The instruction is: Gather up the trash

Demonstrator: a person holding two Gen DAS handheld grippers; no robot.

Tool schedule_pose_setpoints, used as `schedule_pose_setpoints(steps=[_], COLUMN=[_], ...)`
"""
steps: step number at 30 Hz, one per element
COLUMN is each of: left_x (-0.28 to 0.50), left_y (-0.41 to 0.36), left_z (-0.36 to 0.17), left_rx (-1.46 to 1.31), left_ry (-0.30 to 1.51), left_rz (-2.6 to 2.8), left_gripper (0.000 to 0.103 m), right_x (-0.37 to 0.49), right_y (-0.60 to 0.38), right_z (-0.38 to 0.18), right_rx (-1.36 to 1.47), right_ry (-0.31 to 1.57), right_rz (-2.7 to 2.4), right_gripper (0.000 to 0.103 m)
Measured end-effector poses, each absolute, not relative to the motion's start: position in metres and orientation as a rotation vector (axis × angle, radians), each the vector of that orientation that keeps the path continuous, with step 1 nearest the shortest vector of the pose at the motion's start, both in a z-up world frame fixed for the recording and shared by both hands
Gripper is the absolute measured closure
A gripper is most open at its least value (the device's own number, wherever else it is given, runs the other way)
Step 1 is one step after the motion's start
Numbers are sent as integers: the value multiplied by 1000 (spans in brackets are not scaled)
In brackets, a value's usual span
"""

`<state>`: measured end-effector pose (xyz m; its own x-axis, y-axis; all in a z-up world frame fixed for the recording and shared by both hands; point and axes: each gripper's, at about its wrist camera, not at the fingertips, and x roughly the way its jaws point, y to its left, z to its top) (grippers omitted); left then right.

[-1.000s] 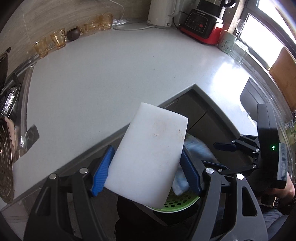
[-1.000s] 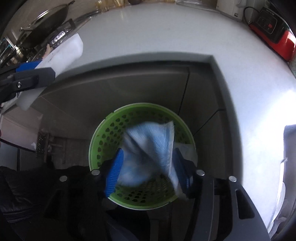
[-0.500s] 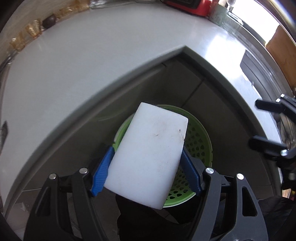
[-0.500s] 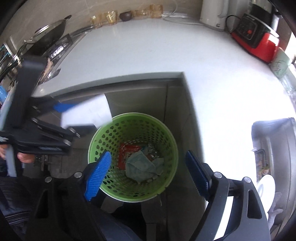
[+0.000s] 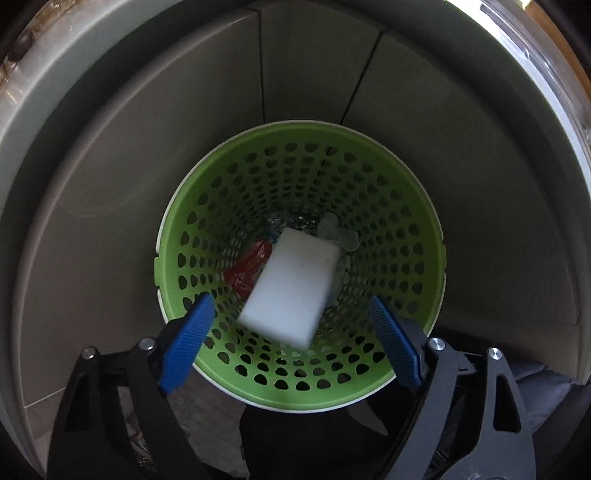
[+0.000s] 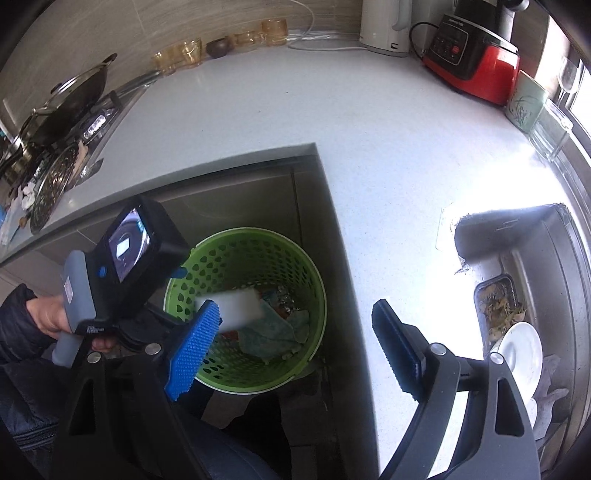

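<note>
A green perforated basket (image 5: pixel 164 236) stands on the floor in the corner below the counter. My left gripper (image 5: pixel 290 314) points straight down over its mouth, and its jaws are opening. A white foam block (image 5: pixel 291 288) drops free between the blue pads, touching neither. Under it lie a red wrapper (image 5: pixel 245 269) and a pale cloth (image 5: pixel 338 230). In the right wrist view the same basket (image 6: pixel 258 233) holds the block (image 6: pixel 240 306) in mid-air. My right gripper (image 6: pixel 295 314) stands open above the basket's right side, with nothing in it.
A hand (image 6: pixel 46 317) holds the left tool's housing (image 6: pixel 129 251). The white counter (image 6: pixel 369 129) wraps around the corner. On it are a red appliance (image 6: pixel 476 70), a kettle (image 6: pixel 386 26) and glasses (image 6: pixel 184 53). At the right is a sink (image 6: pixel 546 266) with a plate (image 6: pixel 522 350).
My left gripper came down over the basket and opened, letting the white block fall. My right gripper dropped the blue cloth into the basket, opened wide and drew back upward.
</note>
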<state>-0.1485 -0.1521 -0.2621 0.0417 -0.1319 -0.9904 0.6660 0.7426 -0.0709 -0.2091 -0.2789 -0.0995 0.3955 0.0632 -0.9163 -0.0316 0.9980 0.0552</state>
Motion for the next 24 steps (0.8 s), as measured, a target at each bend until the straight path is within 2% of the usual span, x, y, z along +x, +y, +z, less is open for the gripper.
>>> schedule_pose_setpoints(steps=[3,10,24], left_x=[-149,-143,-88], left_y=[-152,-130,-73], left_z=[-253,-212,-110], left_rx=[501,489,307], left_ry=[1373,1266,1068], left_rz=[-627,-564,-331], left_gripper=[14,13,8], right_x=[-207,-196,-138], right_y=[-279,-280,-274], right_z=[-99,-93,-80], right_rx=[47,61,97], right_ry=[1158,1130,1065], right_rz=[64,61,7], right_gripper=[19,18,10])
